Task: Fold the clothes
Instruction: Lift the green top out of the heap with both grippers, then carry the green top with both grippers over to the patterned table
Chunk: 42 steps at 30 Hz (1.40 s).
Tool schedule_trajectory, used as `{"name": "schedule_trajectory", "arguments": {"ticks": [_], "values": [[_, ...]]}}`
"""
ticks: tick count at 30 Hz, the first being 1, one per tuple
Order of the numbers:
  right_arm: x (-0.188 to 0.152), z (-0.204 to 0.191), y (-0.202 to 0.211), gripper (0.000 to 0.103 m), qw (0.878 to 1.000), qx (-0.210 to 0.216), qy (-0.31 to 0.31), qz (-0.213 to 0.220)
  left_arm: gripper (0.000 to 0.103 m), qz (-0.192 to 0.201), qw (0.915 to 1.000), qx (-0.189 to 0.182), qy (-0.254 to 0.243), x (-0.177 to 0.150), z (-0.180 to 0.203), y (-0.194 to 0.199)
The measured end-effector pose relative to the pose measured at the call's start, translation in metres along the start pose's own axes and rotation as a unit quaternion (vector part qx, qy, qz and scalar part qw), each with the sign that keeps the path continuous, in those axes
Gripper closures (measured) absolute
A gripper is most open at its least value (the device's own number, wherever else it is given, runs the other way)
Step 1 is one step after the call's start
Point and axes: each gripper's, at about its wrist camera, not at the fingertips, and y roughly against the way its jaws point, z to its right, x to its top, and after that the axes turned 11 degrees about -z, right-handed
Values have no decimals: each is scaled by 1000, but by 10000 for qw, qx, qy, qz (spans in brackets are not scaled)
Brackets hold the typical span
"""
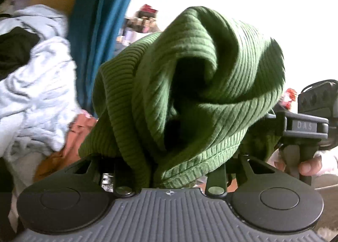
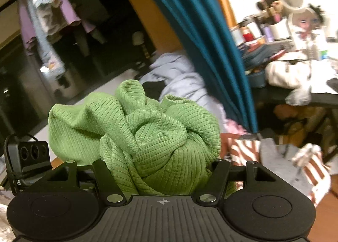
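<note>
Still-crumpled, ribbed green garment [image 2: 147, 134], twisted.

Straight ahead of both hand-held grippers your path is blocked by the bunched green ribbed garment [image 2: 135, 136], which fills the space between the fingers. On your left a heap of pale blue laundry [image 1: 36, 94] crowds in beside the hanging teal curtain [image 2: 202, 41]. On your right, the cluttered bench [image 2: 295, 92] and striped cloth [image 2: 243, 153] hem you in.
</note>
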Motion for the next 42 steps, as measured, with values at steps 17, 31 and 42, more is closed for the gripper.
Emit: {"name": "schedule_trajectory", "arguments": {"ticks": [17, 31, 42], "values": [[-72, -35, 43, 44, 9922, -975, -737, -237, 65, -572, 9942, -911, 80, -44, 23, -21], [-95, 85, 193, 44, 9886, -1239, -587, 619, 65, -577, 9882, -1121, -868, -14, 213, -156], [-121, 229, 366, 44, 9748, -1798, -858, 1008, 65, -804, 9723, -1694, -1398, -2, 421, -291]]}}
